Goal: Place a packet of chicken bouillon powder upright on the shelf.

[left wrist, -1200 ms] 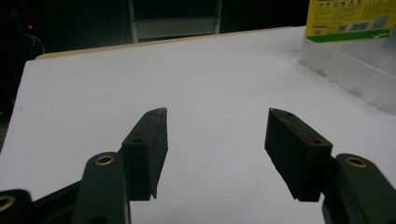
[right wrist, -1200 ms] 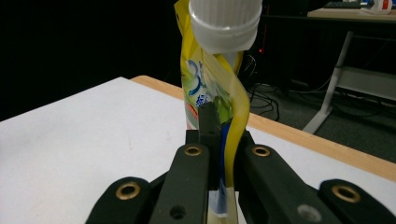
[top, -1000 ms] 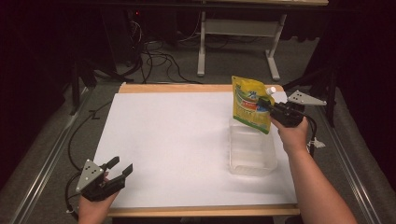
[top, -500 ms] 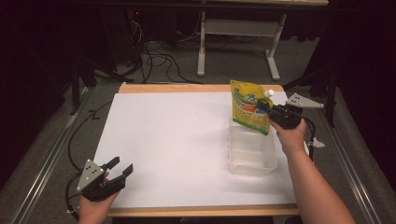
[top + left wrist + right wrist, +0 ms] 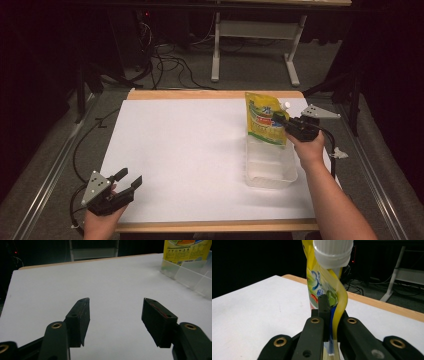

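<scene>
The right gripper (image 5: 281,121) clamps the yellow spouted pouch (image 5: 264,119) upright, white cap up, above the clear container's (image 5: 270,172) far end near the table's (image 5: 200,145) right edge.

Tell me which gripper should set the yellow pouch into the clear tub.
Right. The right gripper is shut on the yellow pouch above the clear tub; the left gripper sits open at the near left corner.

You've got the yellow refill pouch (image 5: 265,120) upright, white screw cap (image 5: 333,252) on top, its bottom edge over the far end of the clear plastic container (image 5: 270,165) near the worktop's right edge.
</scene>
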### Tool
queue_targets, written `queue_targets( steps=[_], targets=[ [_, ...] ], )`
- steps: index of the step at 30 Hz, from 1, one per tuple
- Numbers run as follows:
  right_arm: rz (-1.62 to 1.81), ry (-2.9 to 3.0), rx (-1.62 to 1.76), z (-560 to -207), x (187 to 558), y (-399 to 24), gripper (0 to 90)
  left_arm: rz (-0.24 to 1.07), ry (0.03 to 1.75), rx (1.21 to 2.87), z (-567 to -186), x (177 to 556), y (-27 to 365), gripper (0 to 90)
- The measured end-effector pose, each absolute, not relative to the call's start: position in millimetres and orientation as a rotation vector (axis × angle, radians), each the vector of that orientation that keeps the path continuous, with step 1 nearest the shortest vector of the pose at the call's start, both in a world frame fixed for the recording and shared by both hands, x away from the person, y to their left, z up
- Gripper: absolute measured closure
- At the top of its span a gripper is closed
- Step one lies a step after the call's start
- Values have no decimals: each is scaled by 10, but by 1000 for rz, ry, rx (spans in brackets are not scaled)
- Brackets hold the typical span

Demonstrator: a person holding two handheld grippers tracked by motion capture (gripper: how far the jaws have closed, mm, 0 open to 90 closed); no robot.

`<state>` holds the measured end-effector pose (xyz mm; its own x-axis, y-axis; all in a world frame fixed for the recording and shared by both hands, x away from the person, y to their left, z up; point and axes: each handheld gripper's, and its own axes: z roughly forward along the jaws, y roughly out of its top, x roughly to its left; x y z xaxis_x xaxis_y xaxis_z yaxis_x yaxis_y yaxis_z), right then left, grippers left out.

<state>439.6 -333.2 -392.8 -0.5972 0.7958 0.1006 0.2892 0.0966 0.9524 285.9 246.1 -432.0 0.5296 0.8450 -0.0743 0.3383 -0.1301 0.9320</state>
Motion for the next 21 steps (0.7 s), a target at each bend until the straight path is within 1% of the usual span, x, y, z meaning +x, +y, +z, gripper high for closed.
queue_targets(
  steps=[3,5,6,11,14,17,21],
  targets=[
    [1492,1941,1114,-3963,4378,-3382,878,594,998,1710,-4318,2855,2452,400],
    [1462,1956,1119,-3949,4356,-3381,844,590,997,1714,-4323,2862,2443,400],
    [1437,1963,1114,-3932,4343,-3370,809,586,995,1718,-4323,2865,2439,399],
    [1384,1960,1139,-3865,4290,-3341,572,583,987,1723,-4324,2875,2418,399],
    [1363,1945,1184,-3847,4277,-3375,456,577,988,1728,-4328,2880,2416,398],
    [1344,1940,1206,-3838,4253,-3405,384,574,986,1730,-4328,2881,2411,398],
    [1356,1938,1213,-3805,4195,-3420,311,570,985,1729,-4329,2881,2407,397]
  ],
)
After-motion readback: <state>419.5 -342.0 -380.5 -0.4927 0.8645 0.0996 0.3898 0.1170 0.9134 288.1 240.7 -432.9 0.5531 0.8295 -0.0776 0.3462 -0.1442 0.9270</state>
